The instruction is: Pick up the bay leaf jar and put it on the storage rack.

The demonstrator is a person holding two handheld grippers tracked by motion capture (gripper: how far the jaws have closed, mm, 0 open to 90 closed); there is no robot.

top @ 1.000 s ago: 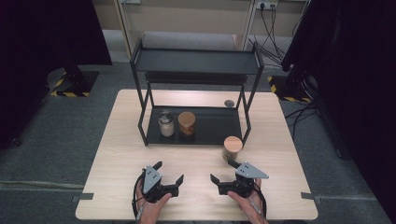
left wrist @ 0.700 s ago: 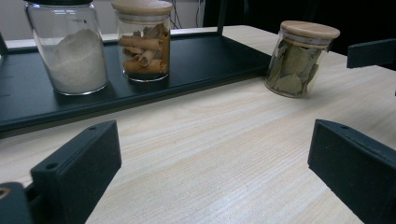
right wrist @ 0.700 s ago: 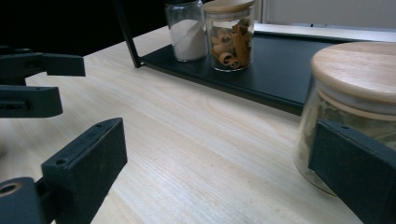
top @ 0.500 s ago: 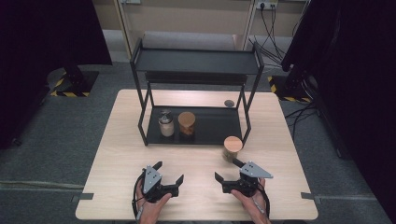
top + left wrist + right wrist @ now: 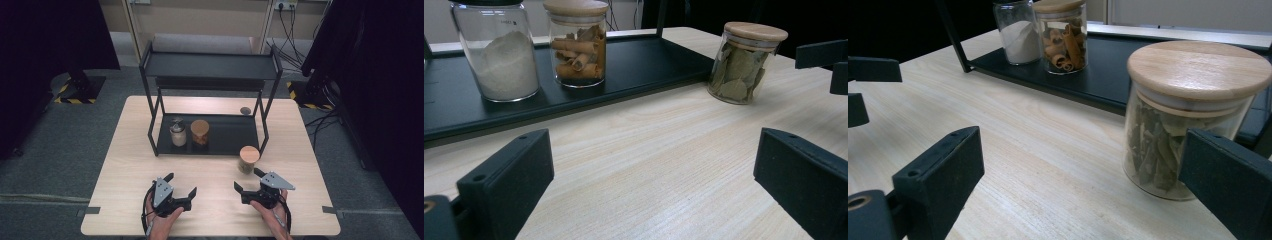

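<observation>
Wood counter [image 5: 130, 165]: carrying a black metal rack [image 5: 210, 67], three jars and both tools.
Left tool [image 5: 181, 186]: resting near the front edge of the counter, jaws spread wide and gripping nothing.
Right tool [image 5: 249, 181]: sitting just in front of the bay leaf jar [image 5: 248, 159], jaws released and standing apart; in the right gripper view one jaw is overlapping the jar's lower right side, and I cannot tell if they are touching.
Bay leaf jar: standing upright on the counter, wooden lid on, just outside the rack's front right leg.
Cinnamon jar [image 5: 200, 132]: standing on the rack's bottom shelf.
Jar of white powder [image 5: 178, 133]: standing just beside the cinnamon jar, on its left.
</observation>
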